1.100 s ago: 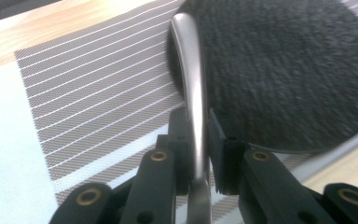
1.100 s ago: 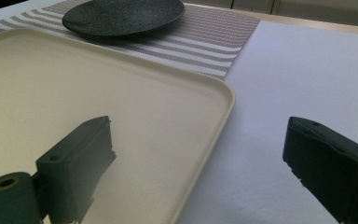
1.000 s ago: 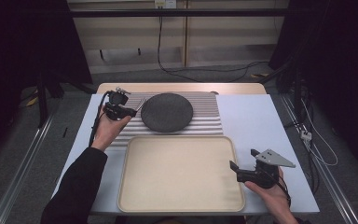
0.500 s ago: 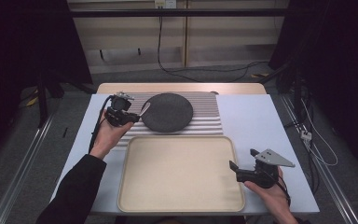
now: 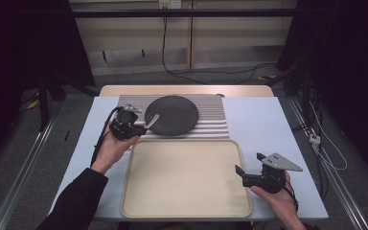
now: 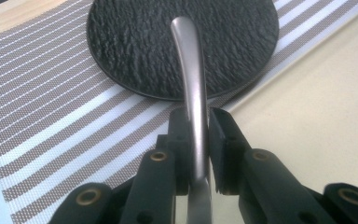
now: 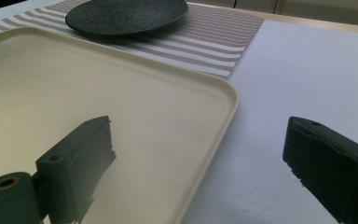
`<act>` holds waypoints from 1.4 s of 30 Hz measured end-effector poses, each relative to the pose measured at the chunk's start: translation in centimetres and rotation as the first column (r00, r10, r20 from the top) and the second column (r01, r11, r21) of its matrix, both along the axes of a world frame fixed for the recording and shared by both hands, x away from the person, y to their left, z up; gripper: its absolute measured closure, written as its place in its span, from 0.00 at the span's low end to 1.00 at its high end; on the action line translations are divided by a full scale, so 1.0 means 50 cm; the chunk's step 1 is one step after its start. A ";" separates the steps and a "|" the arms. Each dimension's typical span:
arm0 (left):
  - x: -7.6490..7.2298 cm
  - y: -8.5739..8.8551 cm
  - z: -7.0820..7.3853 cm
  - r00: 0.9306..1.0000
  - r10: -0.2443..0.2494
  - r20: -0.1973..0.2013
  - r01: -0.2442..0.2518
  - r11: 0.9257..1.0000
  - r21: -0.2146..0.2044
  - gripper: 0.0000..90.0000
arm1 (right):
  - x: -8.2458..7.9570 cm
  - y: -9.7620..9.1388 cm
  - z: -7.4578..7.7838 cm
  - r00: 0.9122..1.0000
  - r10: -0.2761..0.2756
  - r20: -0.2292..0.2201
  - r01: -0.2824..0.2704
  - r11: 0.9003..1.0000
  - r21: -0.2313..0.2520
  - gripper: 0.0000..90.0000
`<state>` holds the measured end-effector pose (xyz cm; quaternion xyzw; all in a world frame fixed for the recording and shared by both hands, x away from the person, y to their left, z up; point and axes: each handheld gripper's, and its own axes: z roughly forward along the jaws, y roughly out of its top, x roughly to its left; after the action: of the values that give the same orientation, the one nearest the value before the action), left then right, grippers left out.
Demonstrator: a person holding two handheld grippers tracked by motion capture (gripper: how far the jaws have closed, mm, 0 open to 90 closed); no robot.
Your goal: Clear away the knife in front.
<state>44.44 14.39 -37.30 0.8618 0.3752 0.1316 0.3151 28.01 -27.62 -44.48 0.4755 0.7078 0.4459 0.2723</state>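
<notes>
Left fingers [image 6: 223,140]: clamped on a metal handle [image 6: 191,93] above the plate [image 6: 135,42].
Right fingers [image 7: 79,154]: wide apart, empty, straddling the tray [image 7: 223,93] edge.

Left hand-held gripper [image 5: 141,128] clamped on a metal handle [image 6: 192,88], near the table's left edge; right hand-held gripper [image 5: 240,175] spread wide, near the right front corner.

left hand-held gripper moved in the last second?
Yes. The left hand-held gripper, shut on a metal utensil handle, shifted toward the person, from level with the round black textured plate.
</notes>
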 end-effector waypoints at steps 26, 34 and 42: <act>-0.094 -0.016 -0.019 0.999 0.006 -0.045 -0.007 1.000 -0.017 0.89 | 0.002 0.002 -0.001 1.000 0.002 -0.004 -0.002 1.000 0.003 0.09; -0.106 -0.026 -0.045 0.998 0.009 -0.069 -0.011 1.000 -0.024 0.89 | 0.002 0.003 -0.001 1.000 0.005 -0.005 -0.005 1.000 0.005 0.09; -0.107 -0.045 -0.072 0.996 0.001 -0.087 -0.001 1.000 0.004 0.89 | 0.002 0.005 0.000 1.000 0.012 -0.003 -0.012 1.000 0.002 0.09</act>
<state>39.08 12.16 -40.92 0.8671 0.3888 0.0947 0.2966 28.11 -27.35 -44.47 0.4720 0.7106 0.4476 0.2681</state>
